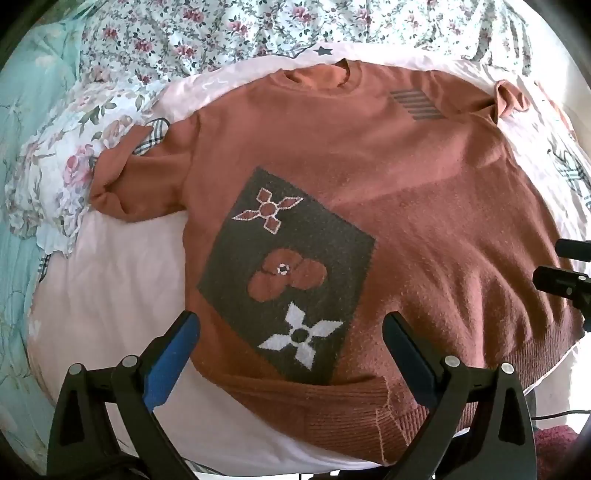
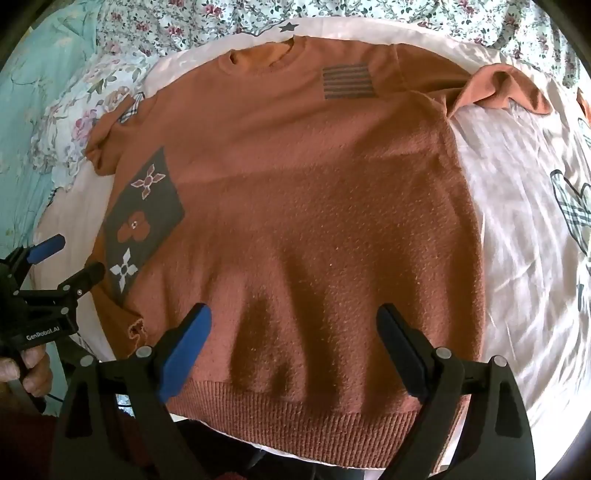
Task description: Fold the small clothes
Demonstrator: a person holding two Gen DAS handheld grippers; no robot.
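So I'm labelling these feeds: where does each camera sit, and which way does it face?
Left wrist: on the left claw, tilted down at the sweater patch side; own open fingers show.
Right wrist: on the right claw, down over the hem; own fingers, left claw and a hand show.
Shared: sweater, patch, floral bedding.

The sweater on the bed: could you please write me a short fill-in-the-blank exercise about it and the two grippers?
1. The sweater lies spread flat with its ribbed hem toward the ____.
2. The dark patch holds three ____ motifs.
3. Left gripper and right gripper both hang above the hem with jaws ____.

Missing words: cameras; flower; open
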